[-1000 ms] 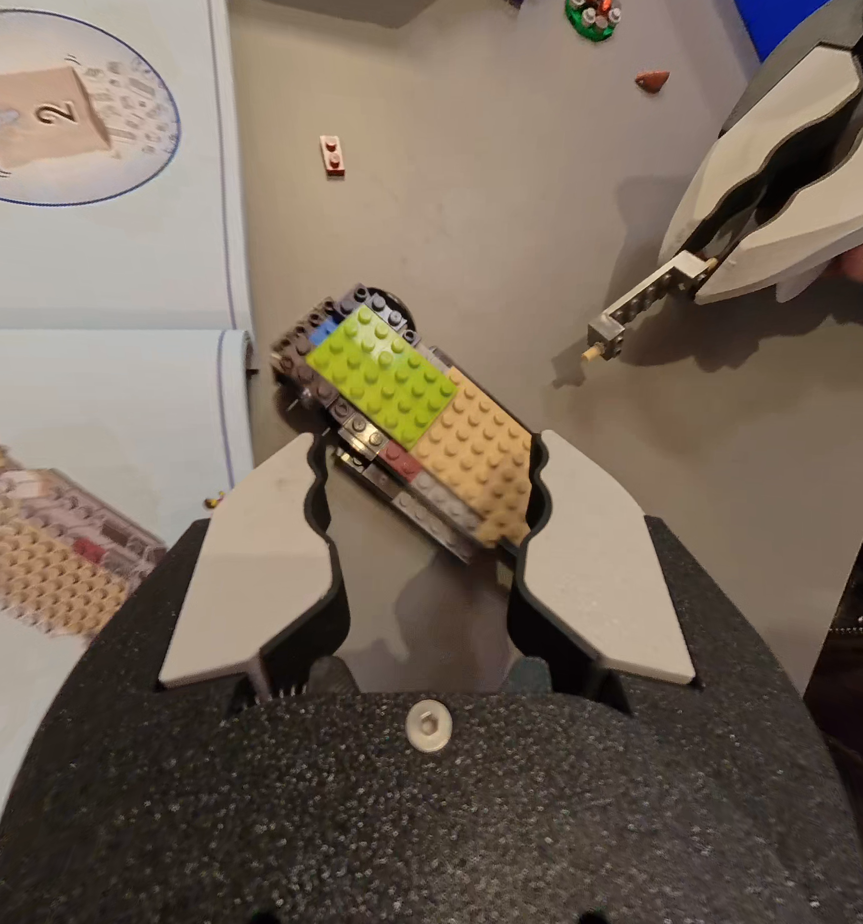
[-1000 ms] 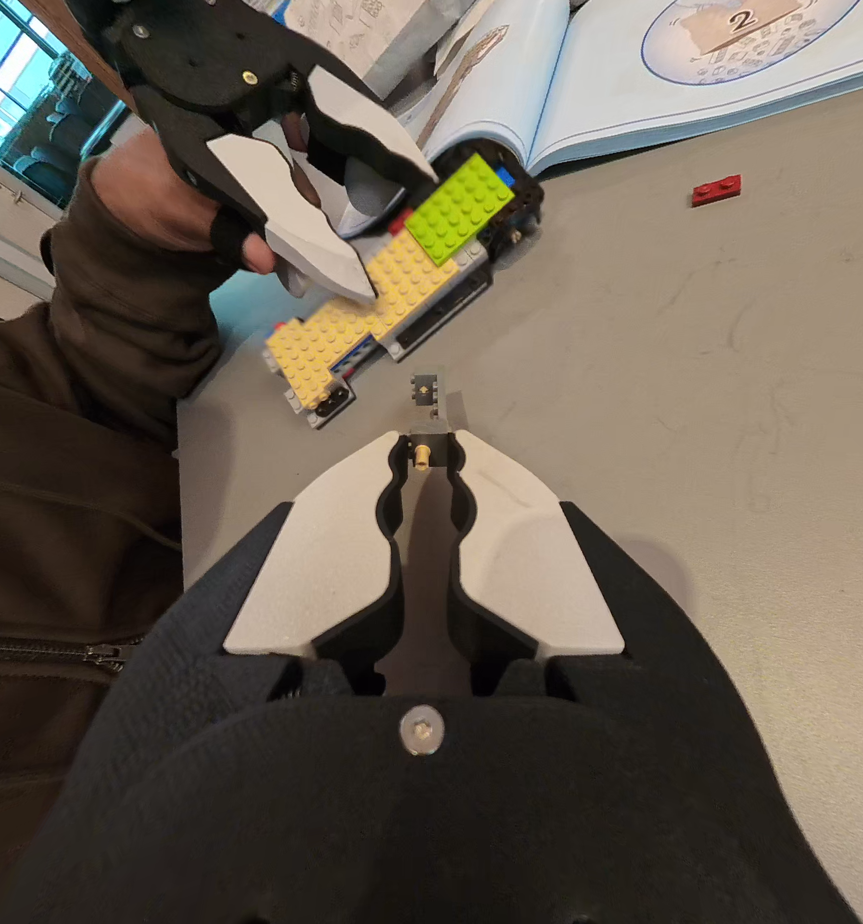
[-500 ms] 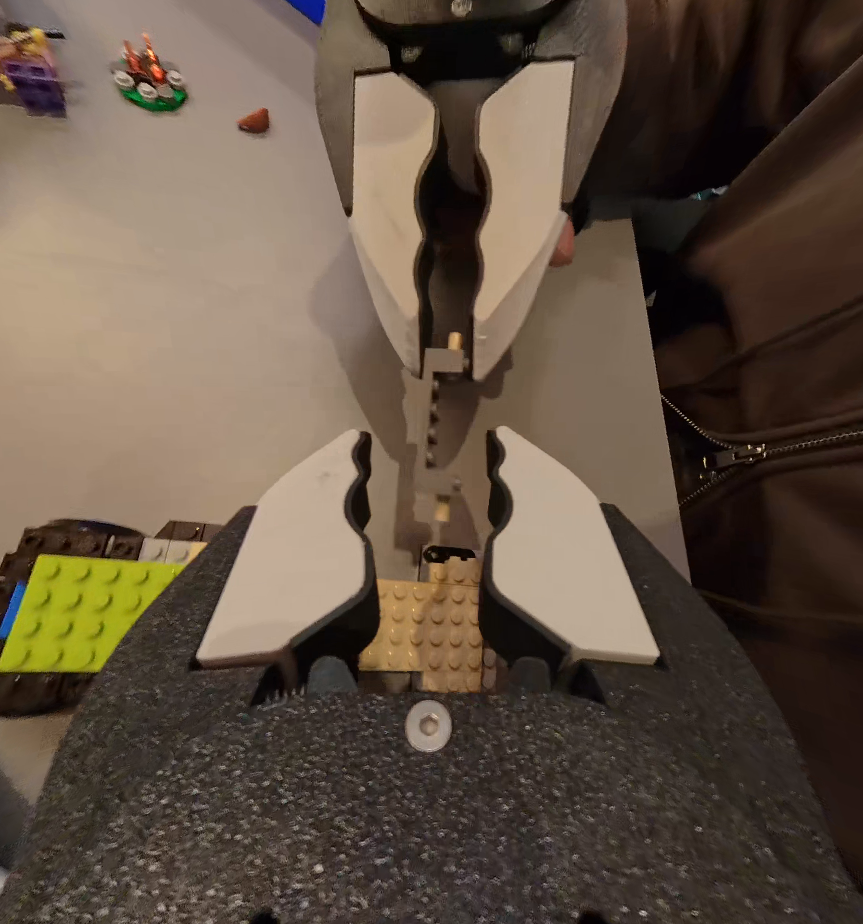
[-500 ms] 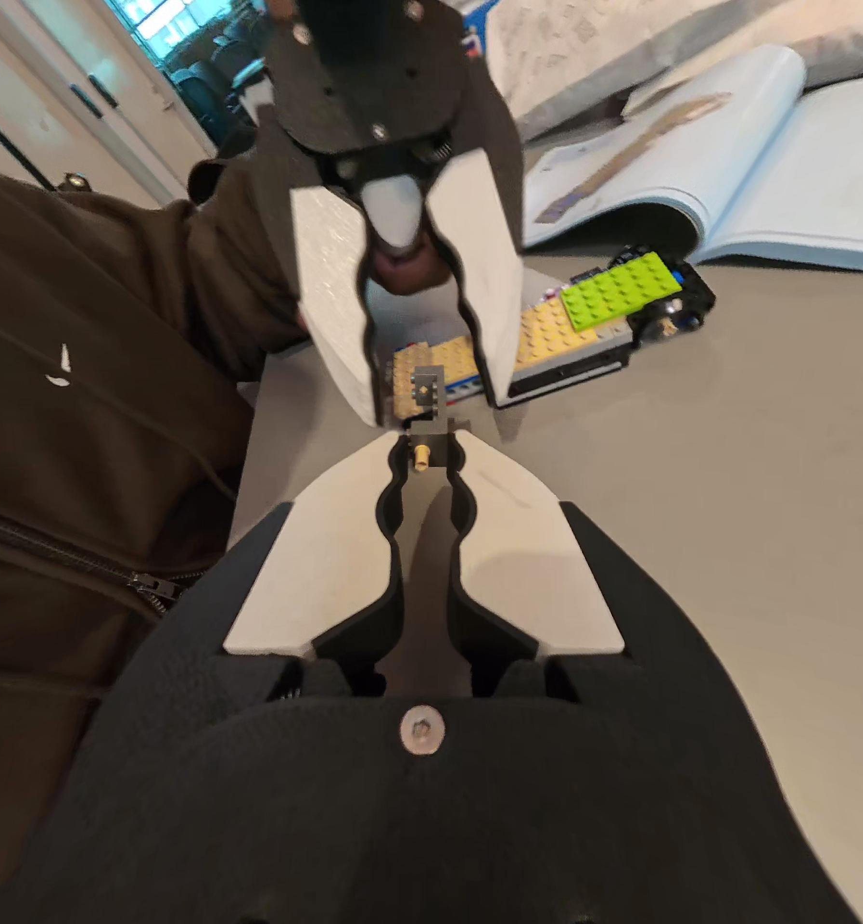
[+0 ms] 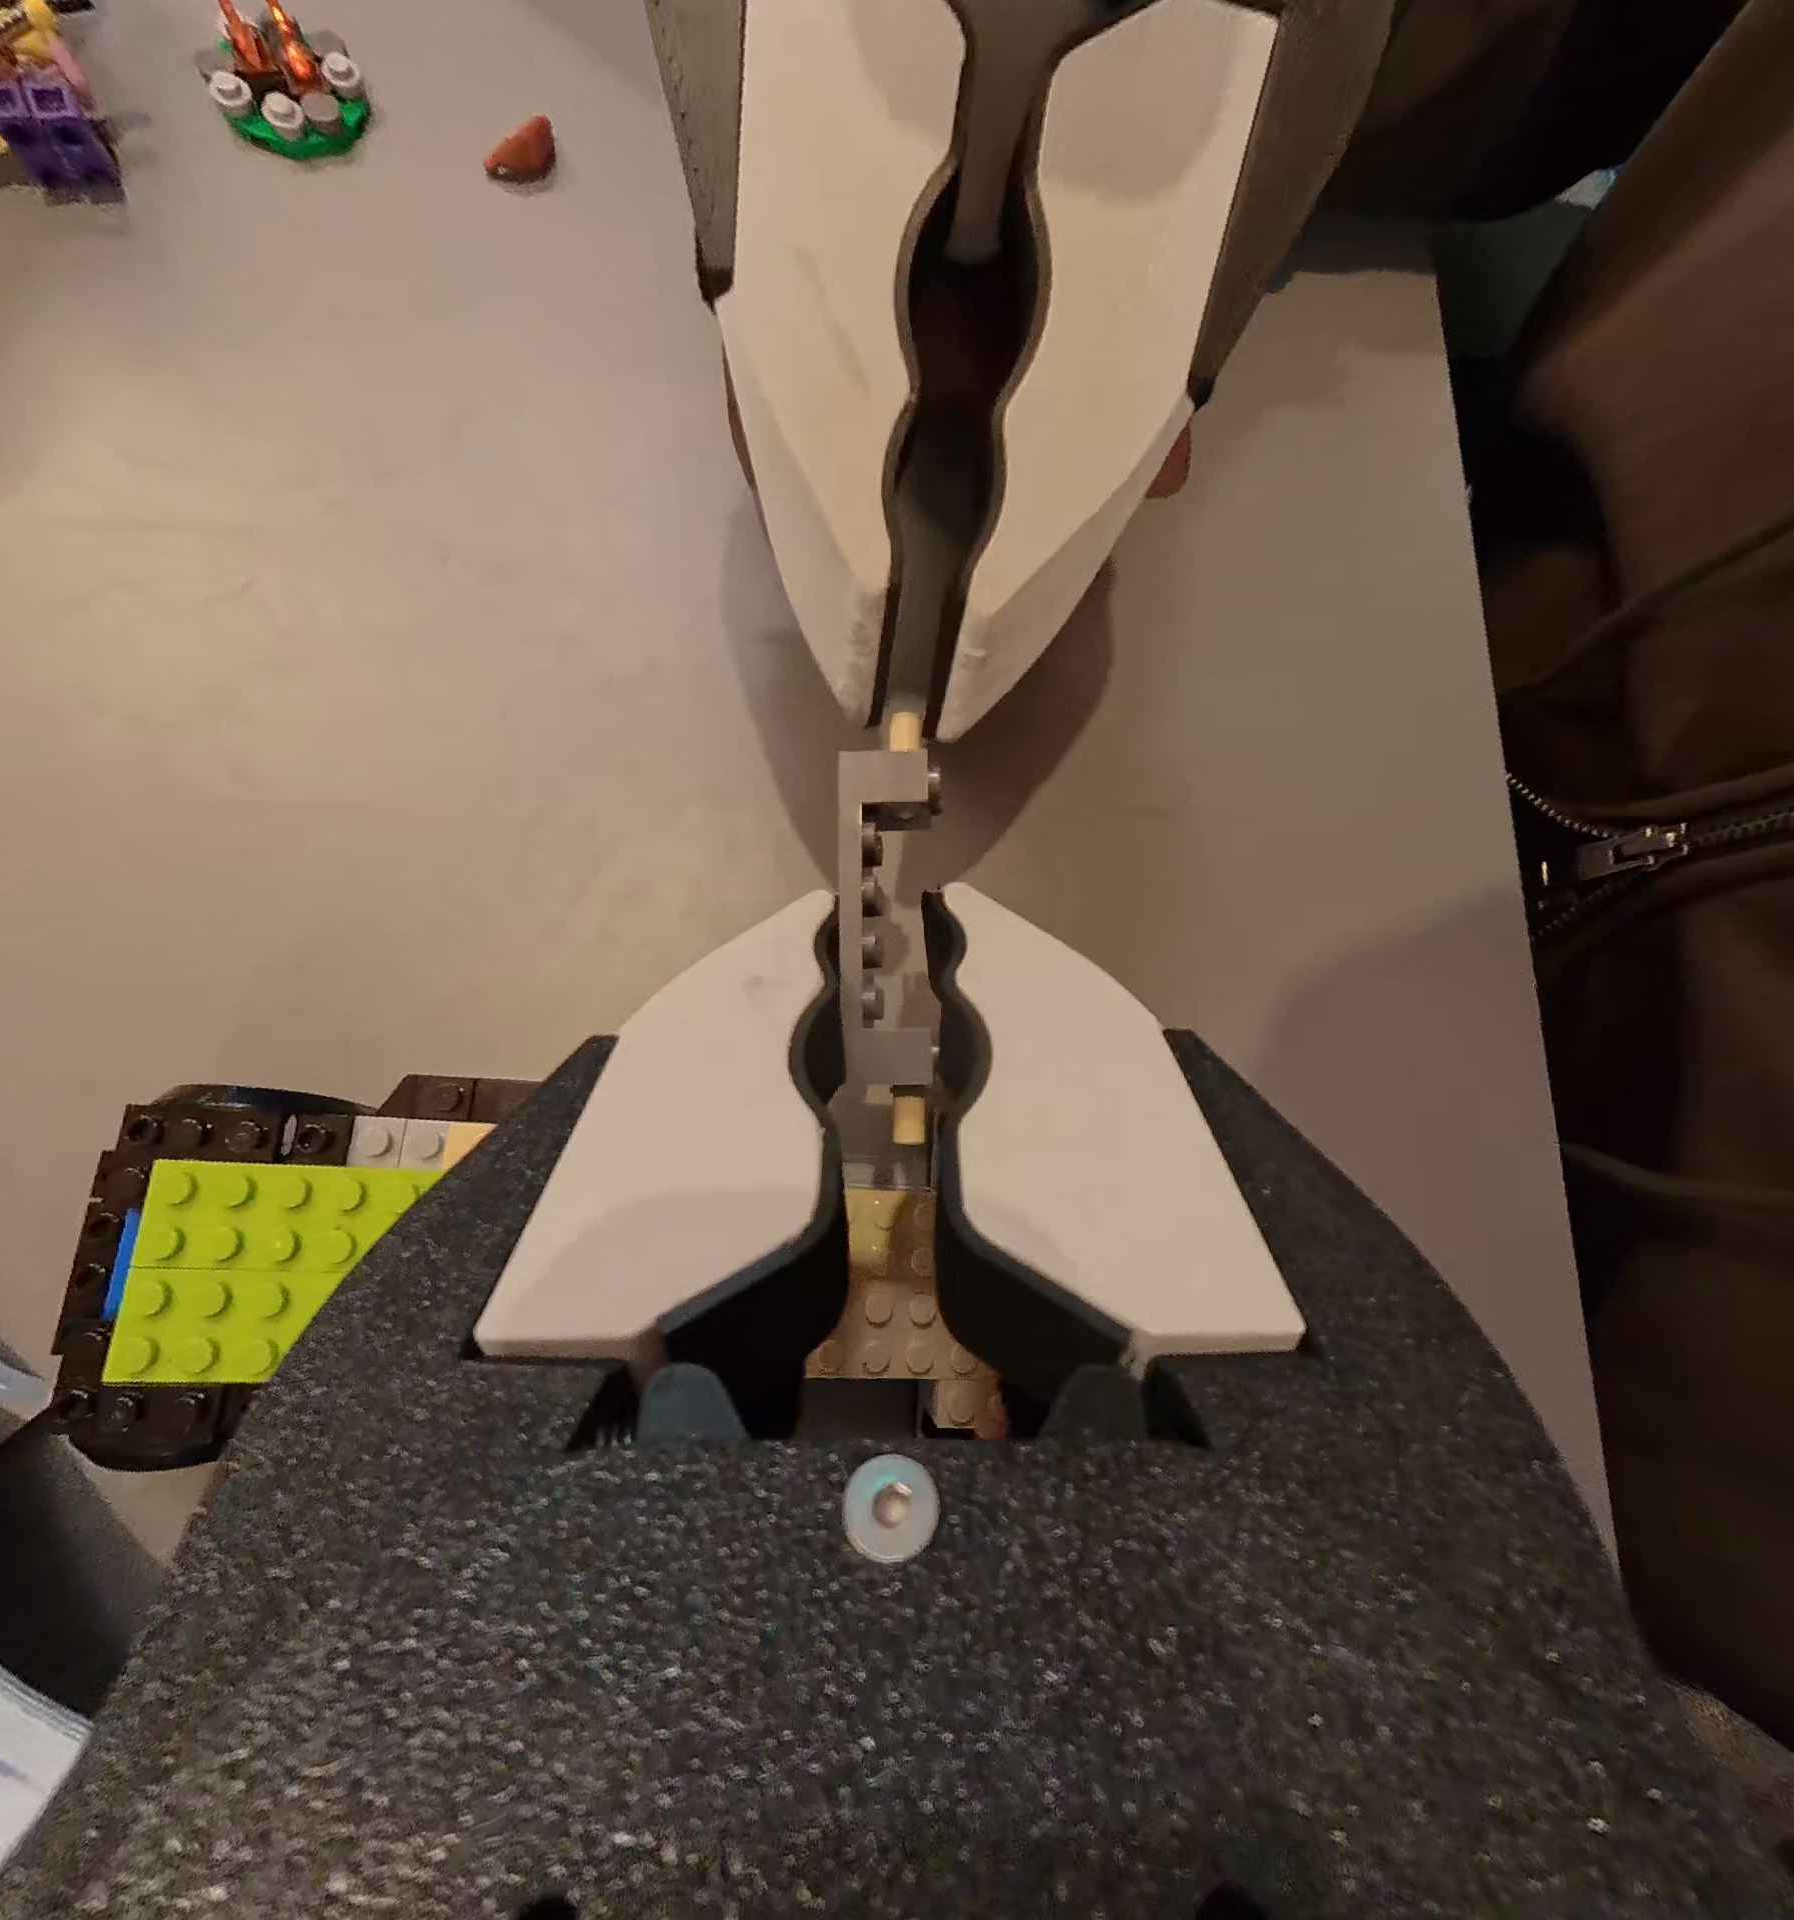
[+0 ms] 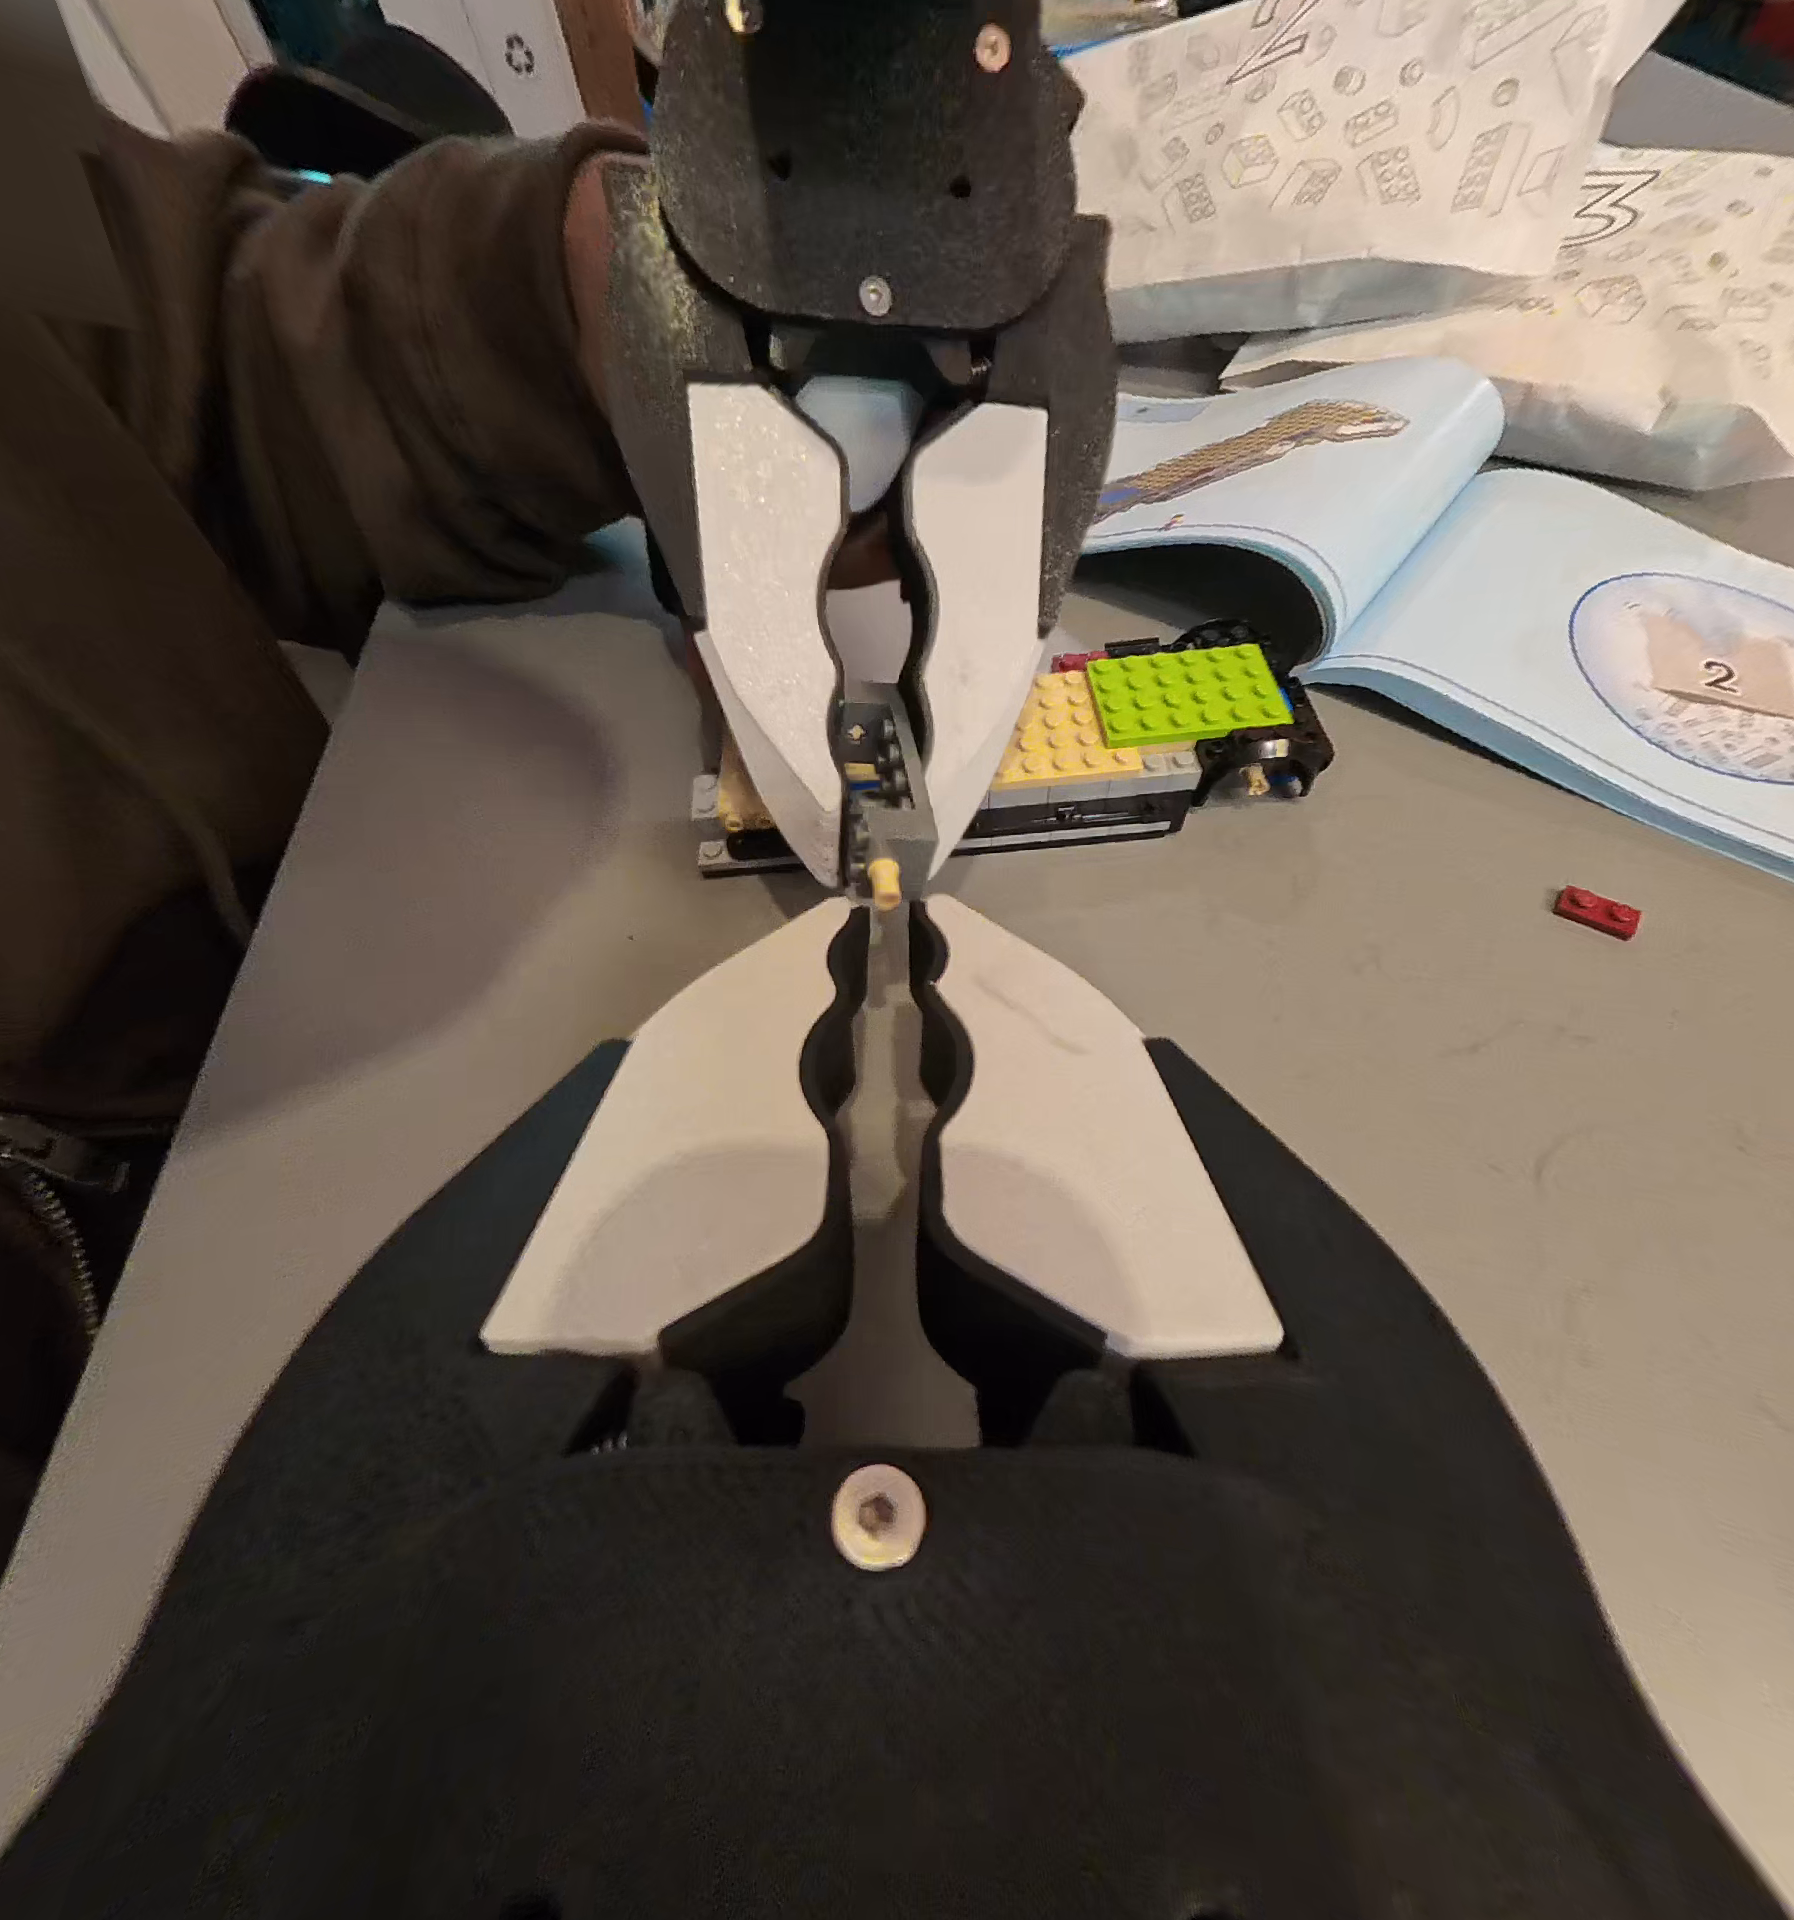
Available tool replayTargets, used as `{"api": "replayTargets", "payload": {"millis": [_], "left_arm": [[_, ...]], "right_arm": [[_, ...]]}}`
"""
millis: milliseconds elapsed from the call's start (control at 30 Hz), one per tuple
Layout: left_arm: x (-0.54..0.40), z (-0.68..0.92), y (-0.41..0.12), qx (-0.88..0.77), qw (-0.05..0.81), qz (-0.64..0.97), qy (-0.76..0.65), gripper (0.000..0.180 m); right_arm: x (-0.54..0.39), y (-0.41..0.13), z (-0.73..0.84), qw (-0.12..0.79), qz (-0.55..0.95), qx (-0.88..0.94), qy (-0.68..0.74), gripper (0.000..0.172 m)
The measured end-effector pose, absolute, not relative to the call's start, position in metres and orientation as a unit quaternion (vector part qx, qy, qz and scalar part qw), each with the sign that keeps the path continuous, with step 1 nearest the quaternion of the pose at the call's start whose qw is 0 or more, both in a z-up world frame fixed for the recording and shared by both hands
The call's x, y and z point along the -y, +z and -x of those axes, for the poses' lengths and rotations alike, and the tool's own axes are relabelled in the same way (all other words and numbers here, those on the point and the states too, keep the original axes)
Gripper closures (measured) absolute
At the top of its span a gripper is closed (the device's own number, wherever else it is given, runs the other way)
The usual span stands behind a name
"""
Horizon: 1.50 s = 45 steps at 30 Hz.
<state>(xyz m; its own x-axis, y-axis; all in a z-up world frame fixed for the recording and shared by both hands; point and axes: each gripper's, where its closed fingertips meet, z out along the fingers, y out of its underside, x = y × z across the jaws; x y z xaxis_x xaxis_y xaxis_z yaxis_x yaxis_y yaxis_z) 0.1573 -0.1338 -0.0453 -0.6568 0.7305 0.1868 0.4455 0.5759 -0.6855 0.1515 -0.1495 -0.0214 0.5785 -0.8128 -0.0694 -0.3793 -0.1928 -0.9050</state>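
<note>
- The brick model [image 6: 1132, 727], topped lime green and yellow, sits on the table [image 6: 1392, 1091] just behind and under the left gripper [image 5: 888, 904]; an open booklet [image 6: 1495, 582] lies beyond it.
- The left gripper is pressed onto a grey studded piece [image 5: 862, 883], a finger on each side, holding it clear of the table.
- The right gripper [image 6: 885, 914] faces it tip to tip, fingers nearly together.
- The piece's tan peg [image 6: 882, 878] reaches those tips; whether they pinch it, I cannot tell.
</note>
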Motion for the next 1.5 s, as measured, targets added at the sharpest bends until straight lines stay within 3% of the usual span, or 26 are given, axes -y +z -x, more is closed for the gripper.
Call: {"api": "replayTargets", "payload": {"millis": [233, 767, 867, 933, 1033, 1300, 1500], "left_arm": [[0.131, -0.157, -0.055, 0.864, 0.200, 0.364, 0.286, 0.168], [0.114, -0.148, -0.033, 0.829, 0.238, 0.396, 0.315, 0.168], [0.110, -0.183, -0.045, 0.856, 0.184, 0.383, 0.294, 0.169], [0.110, -0.185, -0.020, 0.837, 0.252, 0.342, 0.345, 0.169], [0.116, -0.181, -0.014, 0.836, 0.248, 0.341, 0.352, 0.169], [0.128, -0.171, -0.002, 0.811, 0.376, 0.235, 0.382, 0.169], [0.130, -0.168, 0.009, 0.803, 0.377, 0.217, 0.408, 0.169]], "right_arm": [[0.142, -0.033, -0.151, 0.436, 0.785, -0.360, -0.253, 0.167], [0.128, -0.008, -0.140, 0.534, 0.735, -0.362, -0.209, 0.167], [0.149, -0.005, -0.138, 0.539, 0.712, -0.388, -0.227, 0.167], [0.170, 0.002, -0.136, 0.564, 0.673, -0.422, -0.228, 0.167], [0.164, 0.000, -0.139, 0.544, 0.683, -0.424, -0.241, 0.167], [0.187, -0.016, -0.124, 0.462, 0.648, -0.539, -0.275, 0.167], [0.249, 0.053, -0.053, 0.384, 0.546, -0.614, -0.421, 0.167]]}}
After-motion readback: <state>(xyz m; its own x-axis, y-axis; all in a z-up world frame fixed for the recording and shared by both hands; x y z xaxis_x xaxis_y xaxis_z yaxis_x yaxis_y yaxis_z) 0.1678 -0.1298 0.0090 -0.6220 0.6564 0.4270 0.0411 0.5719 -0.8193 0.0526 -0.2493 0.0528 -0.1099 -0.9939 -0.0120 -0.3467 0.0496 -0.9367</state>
